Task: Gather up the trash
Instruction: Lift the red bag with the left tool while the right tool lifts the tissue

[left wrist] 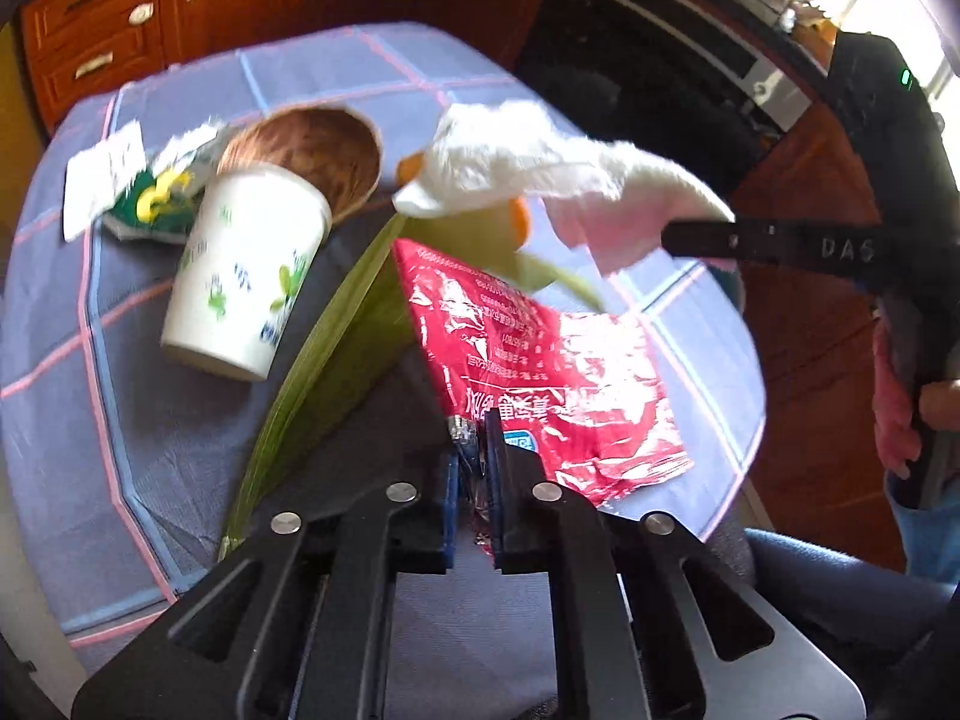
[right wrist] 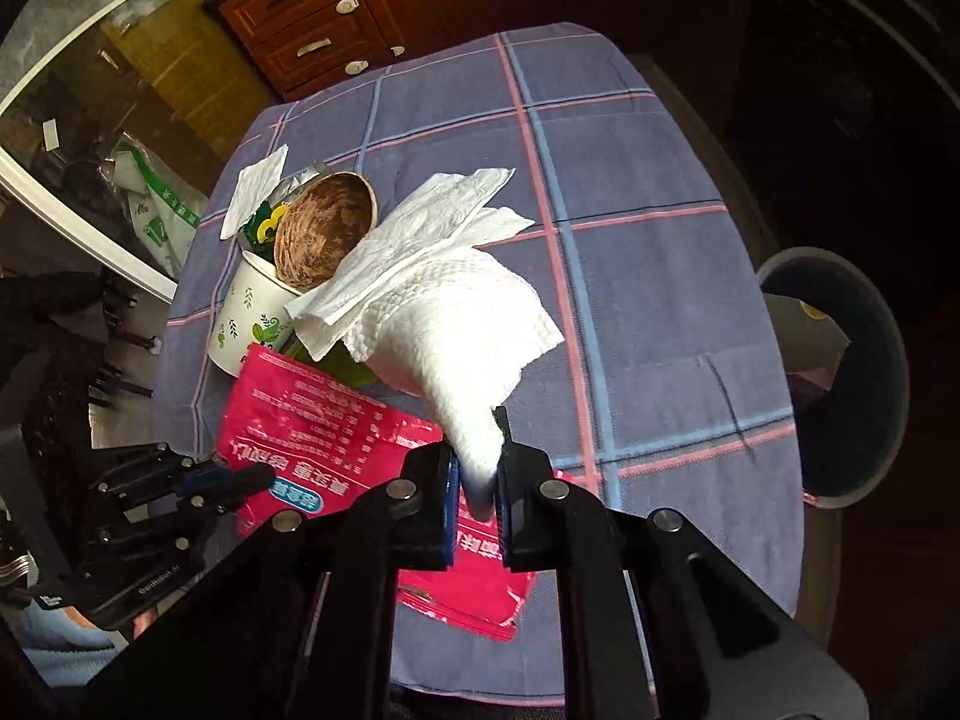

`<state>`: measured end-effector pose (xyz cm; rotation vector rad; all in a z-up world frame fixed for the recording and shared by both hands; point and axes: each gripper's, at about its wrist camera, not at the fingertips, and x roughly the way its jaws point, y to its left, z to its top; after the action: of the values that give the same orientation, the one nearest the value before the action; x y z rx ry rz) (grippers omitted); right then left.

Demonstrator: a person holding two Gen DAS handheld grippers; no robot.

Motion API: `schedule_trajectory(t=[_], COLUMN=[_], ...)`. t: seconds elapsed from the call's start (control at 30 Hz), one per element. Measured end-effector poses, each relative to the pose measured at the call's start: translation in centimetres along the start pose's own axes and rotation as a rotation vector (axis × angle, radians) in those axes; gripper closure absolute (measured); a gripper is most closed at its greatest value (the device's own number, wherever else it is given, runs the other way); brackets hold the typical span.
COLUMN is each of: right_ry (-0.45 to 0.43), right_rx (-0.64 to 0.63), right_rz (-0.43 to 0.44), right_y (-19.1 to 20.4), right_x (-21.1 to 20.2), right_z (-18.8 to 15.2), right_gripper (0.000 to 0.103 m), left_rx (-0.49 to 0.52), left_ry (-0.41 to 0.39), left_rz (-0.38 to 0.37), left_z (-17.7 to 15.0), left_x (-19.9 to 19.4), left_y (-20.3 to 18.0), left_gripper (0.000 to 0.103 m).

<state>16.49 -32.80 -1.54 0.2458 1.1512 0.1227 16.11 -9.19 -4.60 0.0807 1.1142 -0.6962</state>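
Left hand-held gripper (left wrist: 474, 462) clamps red wrapper (left wrist: 540, 372); right hand-held gripper (right wrist: 477, 480) clamps tissue (right wrist: 456, 348). Beside wrapper, paper cup (left wrist: 240, 276) remains uncollected.

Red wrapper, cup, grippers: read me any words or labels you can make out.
"DAS": embossed on the right gripper finger.
Red wrapper: upside-down Chinese characters, too blurred to read.
Paper cup: leaf prints, no readable text.
Green packet: yellow marks, unreadable.
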Motion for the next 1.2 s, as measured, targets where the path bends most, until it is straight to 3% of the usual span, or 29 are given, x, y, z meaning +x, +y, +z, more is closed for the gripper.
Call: schedule_trajectory(t=[0.33,0.5,0.7,0.9,1.03,1.2], right_ry=[0.008,0.011,-0.056,-0.067,-0.104,-0.178], right_rx=[0.04,0.038,-0.02,-0.079,-0.04,-0.024], right_rz=[-0.084,-0.027,-0.057,-0.063,-0.074,-0.099], right_y=[-4.1,-3.9,-2.1,-0.6,-1.6,-2.6], right_x=[-1.9,-3.4,-6.2,-7.7,-9.0,-11.6], right_z=[-3.5,-5.3,-6.7,-9.6,-10.7,-10.7], right_gripper=[0.094,0.094,0.094,0.094,0.094,0.094], left_rx=[0.042,0.088,0.084,0.111,0.118,0.201], left_ry=[-0.062,-0.114,-0.178,-0.243,-0.27,-0.33], left_rz=[0.007,0.022,0.047,0.064,0.062,0.074], left_z=[0.9,1.0,0.9,0.7,0.6,1.1], left_x=[-3.4,-5.7,-8.0,-10.0,-11.3,-13.6], left_y=[-2.7,-4.9,-5.8,-7.4,-8.6,-11.6], left_gripper=[0.097,0.097,0.097,0.097,0.097,0.098])
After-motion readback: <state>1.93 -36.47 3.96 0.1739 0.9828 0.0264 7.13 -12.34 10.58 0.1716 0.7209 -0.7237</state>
